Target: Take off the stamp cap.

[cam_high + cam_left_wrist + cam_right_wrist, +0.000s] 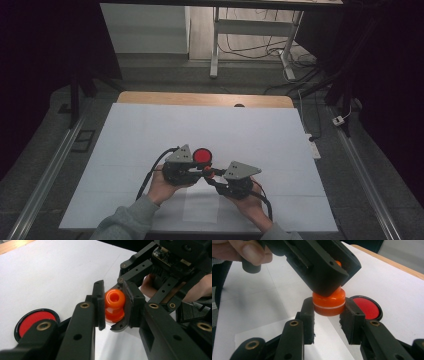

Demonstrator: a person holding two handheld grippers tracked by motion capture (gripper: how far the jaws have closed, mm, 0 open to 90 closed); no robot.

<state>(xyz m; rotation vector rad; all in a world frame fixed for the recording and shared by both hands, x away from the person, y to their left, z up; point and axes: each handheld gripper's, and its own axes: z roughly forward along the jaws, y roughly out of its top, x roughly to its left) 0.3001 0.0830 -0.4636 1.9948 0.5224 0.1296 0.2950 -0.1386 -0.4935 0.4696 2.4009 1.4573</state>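
**Orange piece held between two tools above the tabletop**

Orange piece [114, 305], a small spool-like part with a hole through its top, sits between both tools near the middle of the white-covered tabletop [125, 140]. Left tool [113, 307] is closed on its upper, narrower section, the pads pressing from either side. Right tool [329, 312] is closed on the wider base, marked by a pale seam line, so the two grips stack along the piece's long axis, which runs from one tool to the other. In the high view the tools [209, 172] meet tip to tip, left hand [160, 187] and right hand [250, 202] equally close to the piece. Red disc in a black rim [202, 156] lies flat on the tabletop just beyond them. Any separation or twist would probably act along that shared axis.
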